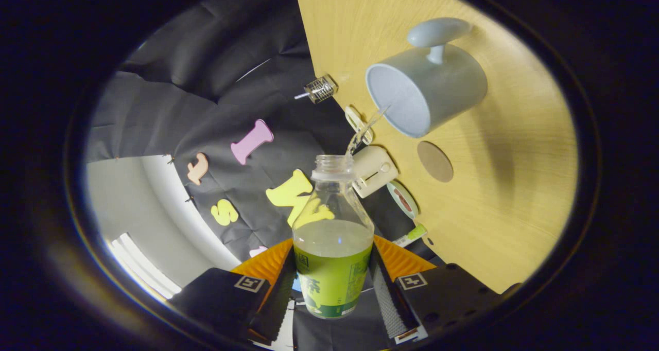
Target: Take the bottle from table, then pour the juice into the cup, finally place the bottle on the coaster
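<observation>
My gripper (pixel 332 279) is shut on a clear plastic bottle (pixel 332 238) with a green label, one finger pressing each side. The bottle has no cap and is tipped over toward the table, and the whole view is rolled with it. A thin stream of juice (pixel 366 129) runs from its mouth into the pale grey-blue cup (pixel 425 88), which stands on the wooden table (pixel 515 186) beyond the bottle's neck. The cup's handle points away from me. A round brown coaster (pixel 435 161) lies on the table beside the cup.
Along the table's edge sit a cream-coloured box (pixel 374 171), a roll of tape (pixel 402 198), a small green-and-white stick (pixel 410 235) and a small glass vial (pixel 320 89). The booth's black cloth wall hangs behind the bottle.
</observation>
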The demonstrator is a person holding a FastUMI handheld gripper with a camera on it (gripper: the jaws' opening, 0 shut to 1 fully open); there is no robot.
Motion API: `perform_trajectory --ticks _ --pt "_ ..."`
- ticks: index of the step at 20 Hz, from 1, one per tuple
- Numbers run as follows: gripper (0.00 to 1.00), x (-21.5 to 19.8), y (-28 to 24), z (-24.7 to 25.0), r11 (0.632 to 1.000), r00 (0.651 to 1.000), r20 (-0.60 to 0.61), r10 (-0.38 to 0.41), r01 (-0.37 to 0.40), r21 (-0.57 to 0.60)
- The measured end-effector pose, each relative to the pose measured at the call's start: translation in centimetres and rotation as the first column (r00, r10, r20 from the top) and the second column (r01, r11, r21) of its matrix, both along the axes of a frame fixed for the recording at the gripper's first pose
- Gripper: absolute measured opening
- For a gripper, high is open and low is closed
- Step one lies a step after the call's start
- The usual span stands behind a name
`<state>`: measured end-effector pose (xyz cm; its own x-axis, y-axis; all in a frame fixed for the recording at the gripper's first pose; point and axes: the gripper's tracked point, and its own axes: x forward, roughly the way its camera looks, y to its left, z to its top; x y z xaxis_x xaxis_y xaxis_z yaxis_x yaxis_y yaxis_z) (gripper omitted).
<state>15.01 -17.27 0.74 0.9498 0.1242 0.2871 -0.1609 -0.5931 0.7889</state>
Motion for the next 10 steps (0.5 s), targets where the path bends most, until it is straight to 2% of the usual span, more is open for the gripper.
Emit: perform_trajectory --ticks 10 --pt "0.78 -1.1 0.0 2.5 0.996 0.998 0.033 0.045 -0.048 0.074"
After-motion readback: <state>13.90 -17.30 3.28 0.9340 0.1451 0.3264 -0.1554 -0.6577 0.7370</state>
